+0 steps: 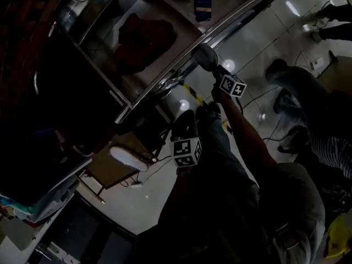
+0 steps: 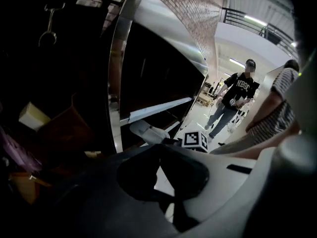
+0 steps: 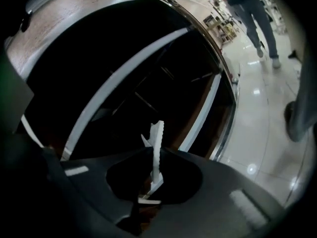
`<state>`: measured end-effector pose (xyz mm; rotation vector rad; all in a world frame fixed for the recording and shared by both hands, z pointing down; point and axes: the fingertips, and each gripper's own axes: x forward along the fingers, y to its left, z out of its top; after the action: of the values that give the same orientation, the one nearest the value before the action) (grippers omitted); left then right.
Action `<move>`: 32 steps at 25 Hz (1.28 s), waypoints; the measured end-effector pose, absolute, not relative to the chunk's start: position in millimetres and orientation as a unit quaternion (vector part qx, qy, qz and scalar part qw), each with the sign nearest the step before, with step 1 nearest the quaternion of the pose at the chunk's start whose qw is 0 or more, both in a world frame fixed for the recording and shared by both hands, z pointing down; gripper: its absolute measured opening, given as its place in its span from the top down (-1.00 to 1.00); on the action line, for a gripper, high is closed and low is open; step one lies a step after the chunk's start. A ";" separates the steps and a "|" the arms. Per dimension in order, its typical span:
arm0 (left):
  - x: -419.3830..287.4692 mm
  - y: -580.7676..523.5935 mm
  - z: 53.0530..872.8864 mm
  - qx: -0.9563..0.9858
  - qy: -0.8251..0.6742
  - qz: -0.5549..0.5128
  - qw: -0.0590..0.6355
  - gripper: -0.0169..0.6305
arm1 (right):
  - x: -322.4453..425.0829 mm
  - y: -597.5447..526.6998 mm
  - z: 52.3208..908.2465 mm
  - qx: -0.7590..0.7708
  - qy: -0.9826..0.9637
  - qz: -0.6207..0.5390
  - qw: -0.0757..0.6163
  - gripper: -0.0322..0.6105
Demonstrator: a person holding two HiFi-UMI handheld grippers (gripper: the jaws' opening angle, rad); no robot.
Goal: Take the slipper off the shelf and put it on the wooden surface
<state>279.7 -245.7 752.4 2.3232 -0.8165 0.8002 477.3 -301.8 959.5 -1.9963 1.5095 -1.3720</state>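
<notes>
A white slipper [image 1: 129,158] lies on the small wooden surface [image 1: 107,174] at the lower left, below the metal-framed shelf [image 1: 165,76]. My left gripper [image 1: 186,120] hangs to the right of the slipper and apart from it. Its dark fingers [image 2: 159,157] look pressed together with nothing between them. My right gripper [image 1: 200,53] is higher up, at the shelf's shiny front rail. Its white toothed fingers [image 3: 157,128] are shut on nothing and point into the dark shelf opening. From the left gripper view, the right gripper [image 2: 148,131] shows pale beside its marker cube.
A dark red bundle [image 1: 146,40] lies on the shelf top, with a blue item [image 1: 202,1] behind it. People stand on the glossy floor at the right [image 1: 308,92], and one in a black shirt [image 2: 237,98] farther off. Cables [image 1: 258,100] run over the floor.
</notes>
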 end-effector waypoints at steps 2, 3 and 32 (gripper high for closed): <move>287.2 -246.8 725.6 0.870 -0.302 0.288 0.264 0.94 | 474.0 -268.5 913.0 -0.704 0.537 -0.457 0.089 0.79; 290.1 -246.0 712.8 0.872 -0.302 0.285 0.260 0.94 | 473.1 -250.4 888.6 -0.710 0.543 -0.444 0.053 0.79; 67.0 -104.9 577.6 0.887 -0.361 0.202 0.203 0.94 | 269.1 -58.0 629.6 -0.728 0.618 -0.268 -0.127 0.79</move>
<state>67.0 -104.9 577.6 2.4767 -1.0081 0.5645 269.1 -58.0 629.6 -2.4934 2.1145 -0.9162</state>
